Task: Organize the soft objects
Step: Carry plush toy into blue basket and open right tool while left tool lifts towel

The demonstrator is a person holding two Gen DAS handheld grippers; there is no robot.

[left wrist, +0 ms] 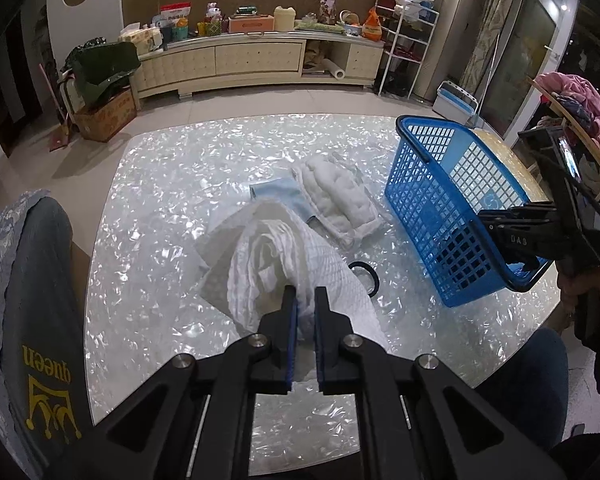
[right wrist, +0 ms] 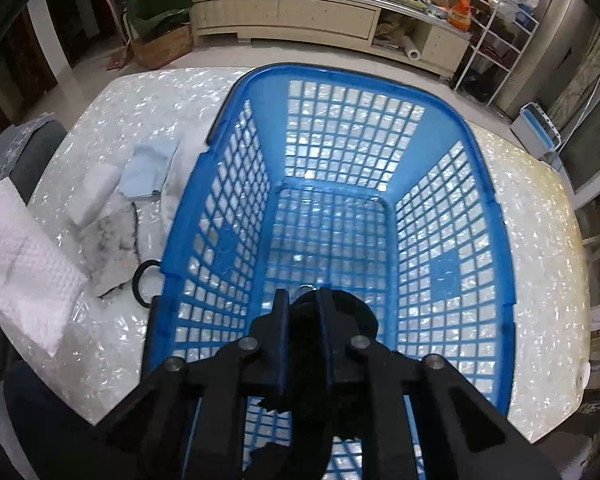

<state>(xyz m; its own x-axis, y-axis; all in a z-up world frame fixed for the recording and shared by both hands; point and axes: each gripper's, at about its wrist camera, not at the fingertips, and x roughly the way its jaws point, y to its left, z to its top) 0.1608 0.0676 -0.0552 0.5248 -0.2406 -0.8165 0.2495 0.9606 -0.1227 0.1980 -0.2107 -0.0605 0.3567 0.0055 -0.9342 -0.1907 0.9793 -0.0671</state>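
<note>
Left gripper [left wrist: 305,300] pinches the white cloth [left wrist: 284,256] off the table [left wrist: 148,208], ready to carry; right gripper [right wrist: 303,304] grips a black thing [right wrist: 336,312] over the basket [right wrist: 496,208], at its 3 o'clock

Right wrist view: we hover above the blue basket [right wrist: 380,208].
Our right gripper [right wrist: 303,312] pinches a black soft object [right wrist: 332,316] at 6 o'clock over the basket. At 9 o'clock we see a white textured cloth [right wrist: 24,264]; at 10 o'clock, a light blue cloth [right wrist: 148,172] on the pearly table [right wrist: 540,220].
</note>
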